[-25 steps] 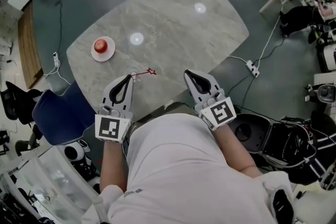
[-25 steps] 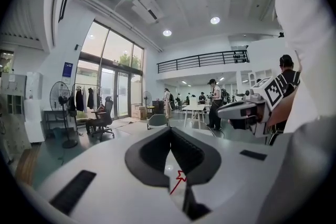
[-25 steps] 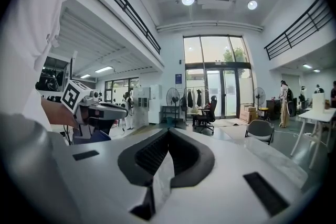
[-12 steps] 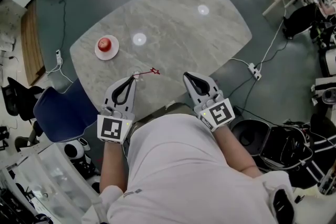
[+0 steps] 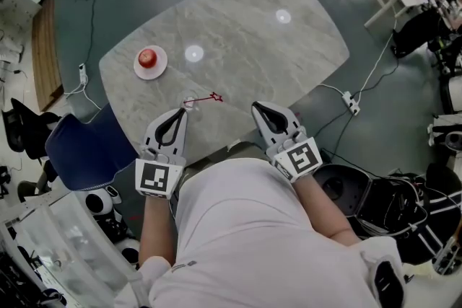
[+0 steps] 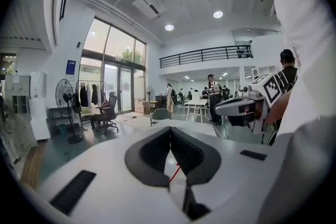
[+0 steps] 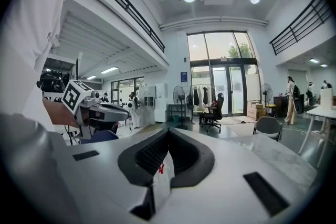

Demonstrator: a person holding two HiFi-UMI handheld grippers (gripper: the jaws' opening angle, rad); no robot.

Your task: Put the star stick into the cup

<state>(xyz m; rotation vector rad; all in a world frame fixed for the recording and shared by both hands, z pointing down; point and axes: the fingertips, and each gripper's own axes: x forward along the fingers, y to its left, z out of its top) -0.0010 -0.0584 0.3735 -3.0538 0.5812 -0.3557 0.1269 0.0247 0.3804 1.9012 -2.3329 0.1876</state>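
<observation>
While both grippers hovered over the near edge of the marble desk (image 5: 245, 47), the star stick (image 5: 206, 99) lay flat on the desk just beyond the left gripper (image 5: 177, 114), its red star pointing away to the right. The left gripper's jaws were pressed together at the tips and gripped nothing; its own view showed only the red stick through the slit between them. The right gripper (image 5: 258, 109), well apart from the stick, also had its jaws together and was empty.

A faint pale ring at the stick's near end may have been a clear cup (image 5: 189, 102). It was too small to tell, or to say whether the stick's end sat inside it. With the stick in neither gripper, the task looked either unstarted or just finished. Further left, a white plate (image 5: 137, 68) held a red apple (image 5: 148, 57).
</observation>
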